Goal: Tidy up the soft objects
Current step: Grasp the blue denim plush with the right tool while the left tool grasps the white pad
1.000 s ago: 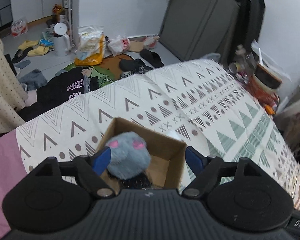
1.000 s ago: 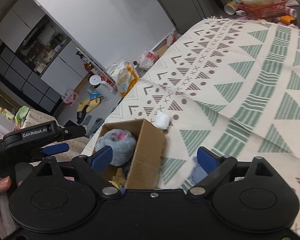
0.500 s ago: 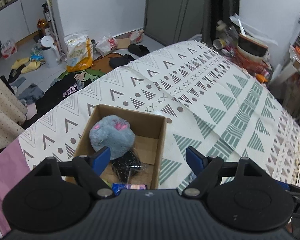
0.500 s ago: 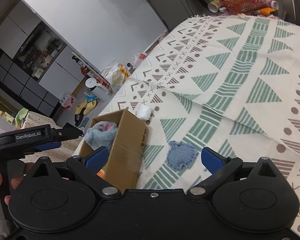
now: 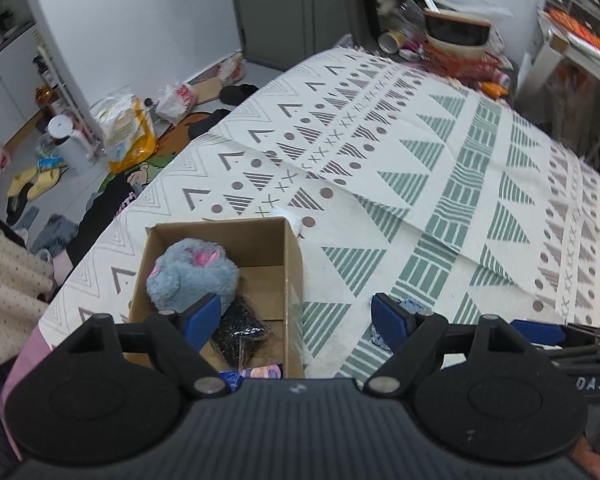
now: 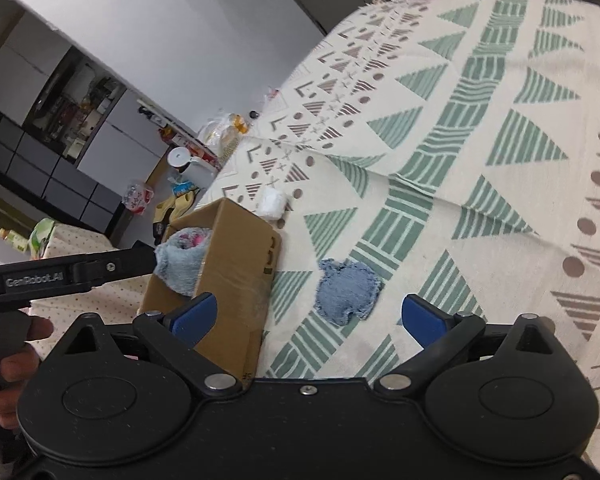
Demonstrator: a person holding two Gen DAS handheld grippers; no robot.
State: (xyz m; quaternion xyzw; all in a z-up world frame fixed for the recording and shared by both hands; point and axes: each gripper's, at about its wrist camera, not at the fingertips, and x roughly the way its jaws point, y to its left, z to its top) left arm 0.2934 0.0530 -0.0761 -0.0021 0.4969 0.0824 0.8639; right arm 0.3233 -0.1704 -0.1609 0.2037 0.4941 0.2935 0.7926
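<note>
The right gripper [image 6: 308, 316], jaws just spread and empty, has dropped toward the blue cloth [image 6: 346, 292] right of the box [image 6: 236, 264]; pickup looks next.

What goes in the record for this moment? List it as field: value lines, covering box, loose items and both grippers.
surface: patterned cloth
cardboard box: open, holds grey plush and a black packet
blue cloth: on the cloth, beside the box, outside it
white soft roll: behind the box
left gripper: open, empty, over the box edge
right gripper: open, jaws just widened, empty, blue cloth ahead
</note>
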